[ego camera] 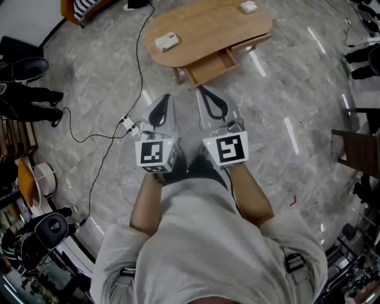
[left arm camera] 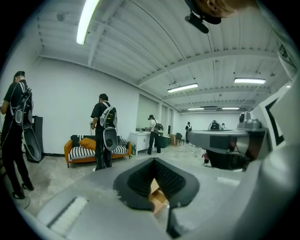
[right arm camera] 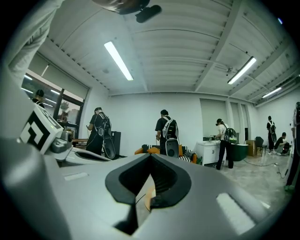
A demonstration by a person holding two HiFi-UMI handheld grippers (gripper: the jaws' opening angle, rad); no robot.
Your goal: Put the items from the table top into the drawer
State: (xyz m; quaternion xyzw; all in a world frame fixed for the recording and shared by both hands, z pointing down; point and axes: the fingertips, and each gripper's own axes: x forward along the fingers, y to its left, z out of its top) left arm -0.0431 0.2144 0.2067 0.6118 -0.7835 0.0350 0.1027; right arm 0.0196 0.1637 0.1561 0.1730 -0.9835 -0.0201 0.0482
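In the head view a light wooden oval table (ego camera: 202, 27) stands ahead on the floor, its drawer (ego camera: 212, 67) pulled open toward me. Two whitish items lie on top: one (ego camera: 167, 41) at the left end, one (ego camera: 248, 7) at the far right end. My left gripper (ego camera: 162, 102) and right gripper (ego camera: 205, 94) are held side by side in the air, short of the table, pointing at it. Both have their jaws together with nothing between them. The left gripper view (left arm camera: 157, 190) and the right gripper view (right arm camera: 149, 187) show only shut jaws and the room beyond.
A black cable (ego camera: 101, 138) and a white power strip (ego camera: 126, 123) lie on the marble floor left of my grippers. A dark chair (ego camera: 358, 149) stands at the right, bags and gear at the left edge. Several people with backpacks stand by an orange striped sofa (left arm camera: 86, 146).
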